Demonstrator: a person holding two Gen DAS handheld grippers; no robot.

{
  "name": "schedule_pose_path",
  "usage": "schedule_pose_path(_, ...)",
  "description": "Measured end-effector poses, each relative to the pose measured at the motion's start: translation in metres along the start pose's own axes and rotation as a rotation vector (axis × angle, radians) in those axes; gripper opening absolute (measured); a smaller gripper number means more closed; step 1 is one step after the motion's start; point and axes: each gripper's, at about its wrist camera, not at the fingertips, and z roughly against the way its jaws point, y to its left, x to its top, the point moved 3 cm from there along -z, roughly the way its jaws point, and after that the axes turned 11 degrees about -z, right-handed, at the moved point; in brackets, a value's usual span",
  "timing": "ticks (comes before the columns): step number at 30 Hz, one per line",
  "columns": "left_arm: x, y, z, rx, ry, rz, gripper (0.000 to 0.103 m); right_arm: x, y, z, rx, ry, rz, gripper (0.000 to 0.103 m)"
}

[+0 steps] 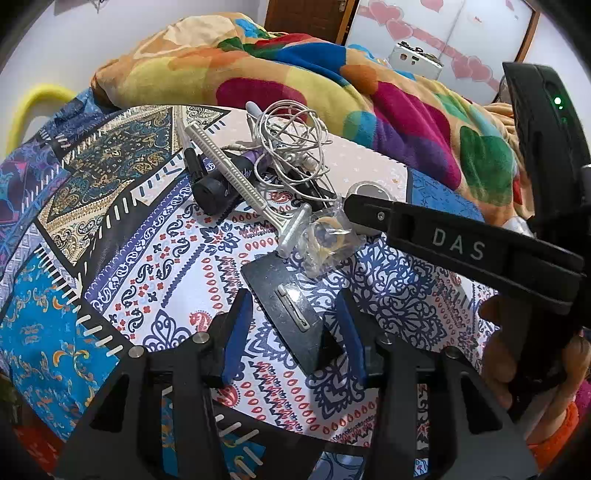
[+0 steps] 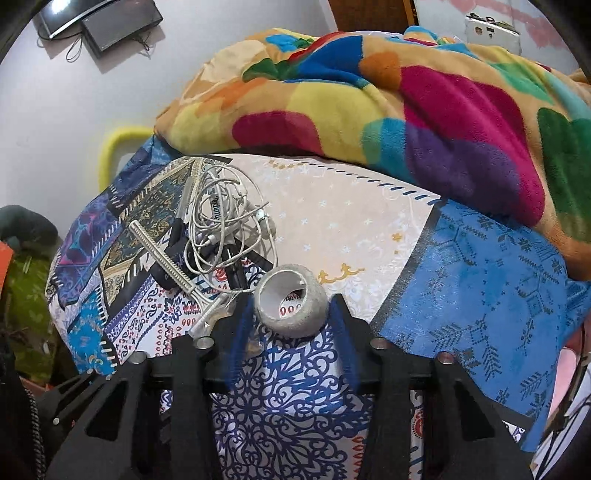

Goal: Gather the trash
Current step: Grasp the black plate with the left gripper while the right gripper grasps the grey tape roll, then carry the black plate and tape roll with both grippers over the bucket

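Surface: a bed spread with a patchwork sheet in blue, white, red and gold paisley prints; a plain blue patch lies toward its right side. A fleece blanket in bright heart shapes is heaped along the far edge.

Room: pale wall, a brown door, a white panel stuck with pink hearts, a yellow curved bar at the bed's left corner, dark flat devices mounted on the wall.

Writing: "DAS" in raised letters on the right gripper's body, read from the left camera. Print on a tube in the pile is too small to read.

Items on the sheet:
- tape roll, grey-white, between the right gripper's blue pads; contact cannot be told.
- dark flat card with a metal clip, lying between the left gripper's spread pads, not pinched.
- crumpled clear wrapper, just beyond the card, beside the roll.
- disposable razor, white, laid diagonally.
- tangled white earphone cable over dark tubes and pens.

Obstruction: the right gripper crosses the left camera's right side, hiding most of the roll; fingers show at its handle.
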Motion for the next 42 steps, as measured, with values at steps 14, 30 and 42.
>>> schedule_pose_path(14,-0.012,-0.009,0.001,0.135,-0.041,-0.071,0.027,-0.022,-0.005,0.045,-0.094,-0.1,0.073,0.037)
schedule_pose_path(30,-0.022,-0.022,0.082,0.063,-0.108,-0.106,0.024,-0.043,0.013,0.092,-0.077,-0.14,0.06,0.036)
schedule_pose_path(42,-0.026,-0.027,0.175,0.036,-0.214,-0.113,0.024,-0.061,0.063,0.163,-0.061,-0.233,0.116,0.036)
